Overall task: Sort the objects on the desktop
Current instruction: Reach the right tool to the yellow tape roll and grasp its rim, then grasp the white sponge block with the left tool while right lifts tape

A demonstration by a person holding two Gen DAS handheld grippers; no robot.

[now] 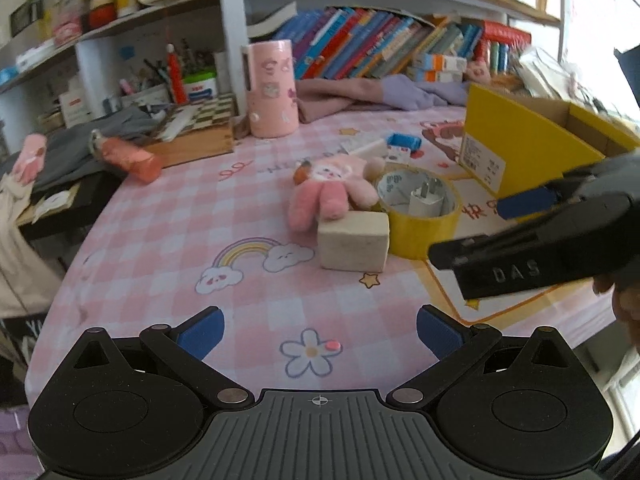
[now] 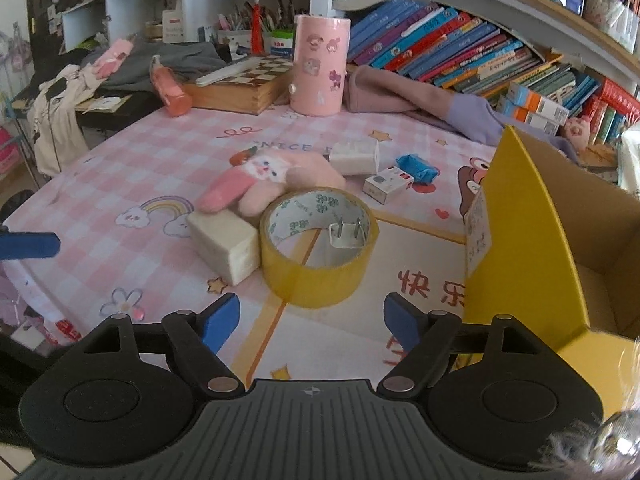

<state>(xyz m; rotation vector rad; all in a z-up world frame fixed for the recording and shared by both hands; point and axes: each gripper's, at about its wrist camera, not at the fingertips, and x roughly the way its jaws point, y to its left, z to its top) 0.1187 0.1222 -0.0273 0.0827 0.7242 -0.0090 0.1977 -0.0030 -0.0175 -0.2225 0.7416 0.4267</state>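
A pink plush toy point(image 1: 330, 186) point(image 2: 260, 178) lies mid-table, against a cream block point(image 1: 354, 242) point(image 2: 226, 240) and a yellow tape roll point(image 1: 420, 232) point(image 2: 320, 276) with a white plug point(image 1: 426, 200) point(image 2: 348, 234) inside it. Behind lie a white charger point(image 2: 356, 156), a small white box point(image 2: 388, 184) and a blue wad point(image 1: 404, 141) point(image 2: 416, 168). An open yellow cardboard box point(image 1: 520, 148) point(image 2: 528, 240) stands at the right. My left gripper point(image 1: 320, 334) is open and empty, short of the block. My right gripper point(image 2: 312, 318) point(image 1: 516, 204) is open and empty, just before the tape roll.
A pink sticker-covered cylinder point(image 1: 272, 88) point(image 2: 318, 64), a chessboard box point(image 2: 248, 84), a folded pink umbrella point(image 1: 128, 158) point(image 2: 170, 90), purple cloth point(image 2: 420, 100) and leaning books point(image 2: 460, 44) fill the back. Clothes pile at the left edge point(image 2: 60, 96).
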